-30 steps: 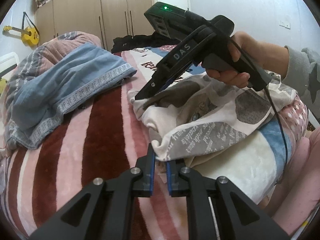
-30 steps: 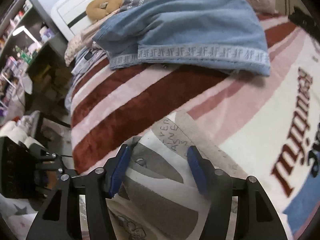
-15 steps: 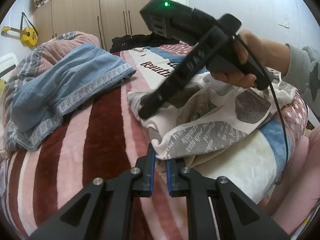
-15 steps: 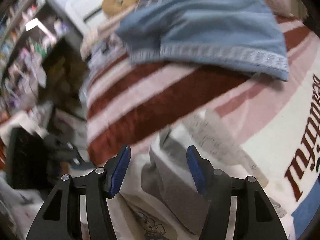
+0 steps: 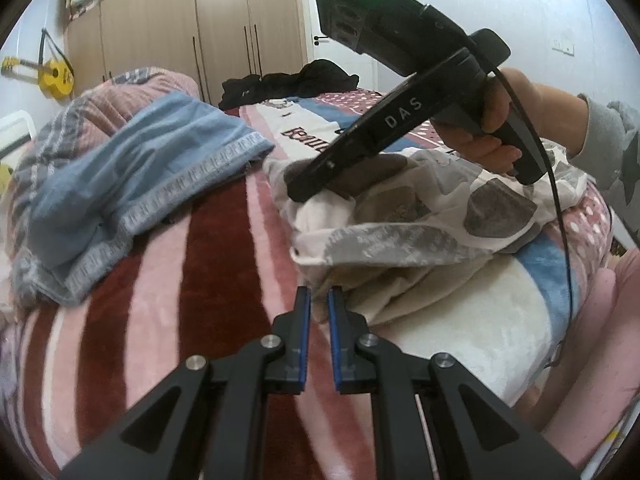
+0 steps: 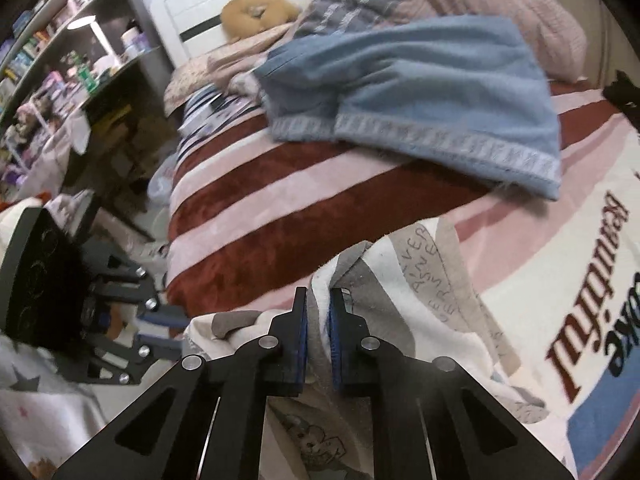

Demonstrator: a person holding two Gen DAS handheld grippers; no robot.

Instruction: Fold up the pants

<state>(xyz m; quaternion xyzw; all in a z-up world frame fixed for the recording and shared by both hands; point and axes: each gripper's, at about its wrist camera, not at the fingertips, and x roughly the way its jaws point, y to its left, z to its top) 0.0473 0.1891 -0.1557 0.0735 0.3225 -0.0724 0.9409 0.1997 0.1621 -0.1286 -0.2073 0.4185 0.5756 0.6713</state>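
Note:
The pants are white with grey and beige patches, bunched on the striped blanket at the bed's near edge. My left gripper is shut on their near hem. My right gripper is shut on a fold at the far end of the pants; it shows in the left wrist view pressing down on the cloth, with a hand on its handle. The left gripper shows at the lower left of the right wrist view.
A blue garment lies crumpled at the left on the red and pink striped blanket. Dark clothes lie at the far end of the bed. Shelves stand beside the bed; a plush toy rests by the headboard.
My right gripper went from open over the pants to shut on a fold of them. My left gripper has stayed shut on the near hem.

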